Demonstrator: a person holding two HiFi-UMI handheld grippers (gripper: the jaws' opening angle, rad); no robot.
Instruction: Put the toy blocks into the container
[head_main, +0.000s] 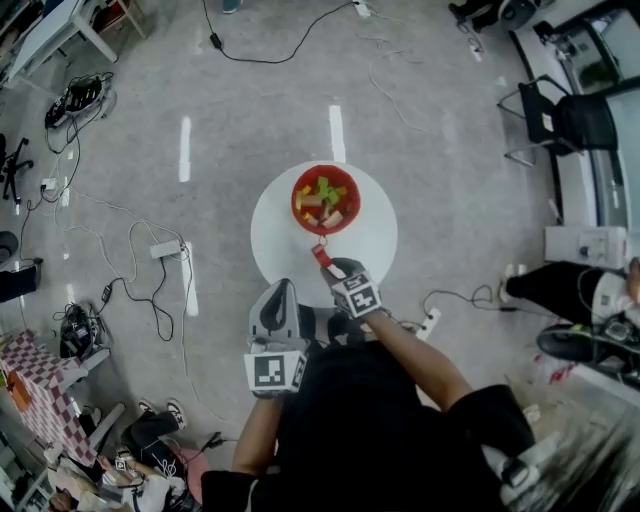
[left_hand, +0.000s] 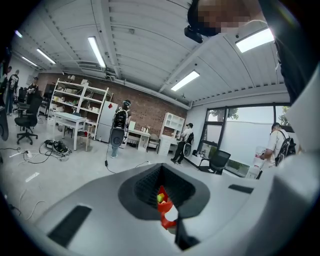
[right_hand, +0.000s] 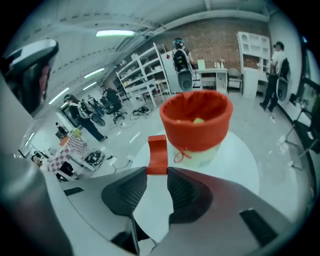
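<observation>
**Red block clamped at the bowl's near side, to be carried over the rim**

The right gripper (right_hand: 156, 174) is closed on a red toy block (right_hand: 157, 154); only the block's lower end is pinched between the dark ribbed pads, and the rest stands clear of the tips. The block's long axis is seen to run along the line of the jaws, pointing out and away from them toward the red container (right_hand: 196, 125). Its outline appears curved like an arch piece, though which way the hollow faces cannot be settled.

The step is judged to be the carry to the drop. Since so little of the block is gripped, the clamp should be kept firm and the wrist moved without jerks. The block should be brought well inside the rim before the jaws are parted. It is best let go low, with its free end tipped down into the pile, so that it is not bounced off the blocks already inside.

In the head view the block (head_main: 321, 256) is held just short of the container (head_main: 294, 200), which is set on a round white table (head_main: 375, 240) and is already well filled with coloured blocks.

The left gripper (left_hand: 167, 202) is held back beside the body, its jaws together with nothing between them.
</observation>
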